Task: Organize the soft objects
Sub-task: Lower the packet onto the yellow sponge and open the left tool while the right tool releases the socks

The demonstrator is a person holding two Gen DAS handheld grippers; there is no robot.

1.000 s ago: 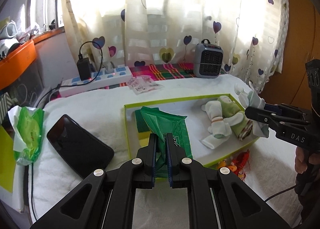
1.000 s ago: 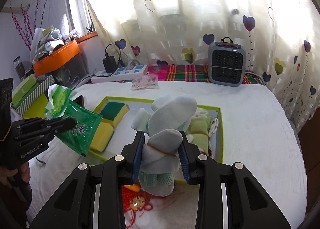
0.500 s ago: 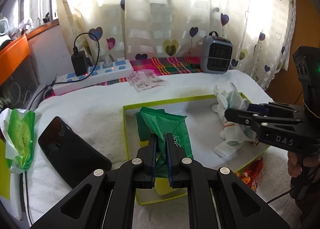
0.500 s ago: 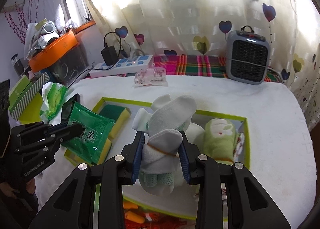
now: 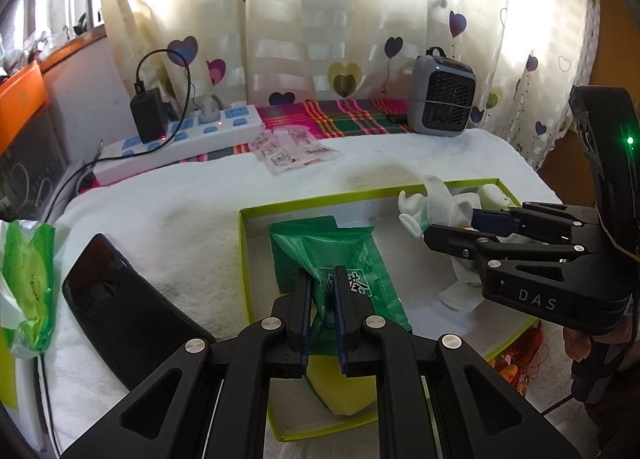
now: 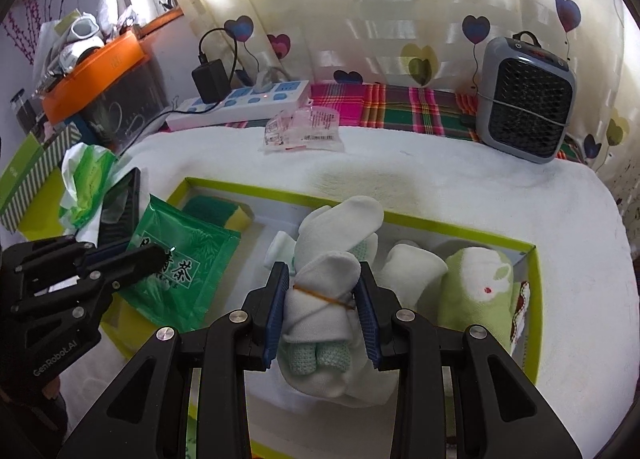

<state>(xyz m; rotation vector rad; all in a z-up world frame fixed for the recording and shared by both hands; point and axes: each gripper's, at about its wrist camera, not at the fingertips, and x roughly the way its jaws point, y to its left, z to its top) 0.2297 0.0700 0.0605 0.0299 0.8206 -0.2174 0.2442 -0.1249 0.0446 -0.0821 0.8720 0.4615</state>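
A shallow tray with a lime-green rim [image 5: 320, 201] [image 6: 400, 219] lies on the white towel. My left gripper [image 5: 323, 287] is shut on a green tissue packet [image 5: 352, 271] [image 6: 180, 263], held over a green-and-yellow sponge [image 5: 340, 391] [image 6: 224, 213] at the tray's left end. My right gripper [image 6: 322, 291] [image 5: 452, 229] is shut on a white sock bundle [image 6: 328, 259] [image 5: 436, 201] tied with a rubber band, over the tray's middle. A green-and-white sock roll [image 6: 476, 291] lies at the tray's right end.
A black phone [image 5: 120, 307] and a crumpled green tissue pack [image 5: 28, 279] lie left of the tray. A power strip [image 5: 180, 139], clear sachets [image 5: 292, 151] and a grey heater [image 5: 442, 103] stand at the back. Red-orange tassels [image 5: 516, 363] lie at the tray's front right.
Both grippers moved forward and lower over the tray. The packet now sits above the sponge, and the white sock bundle has come in from the right edge toward the tray's middle.
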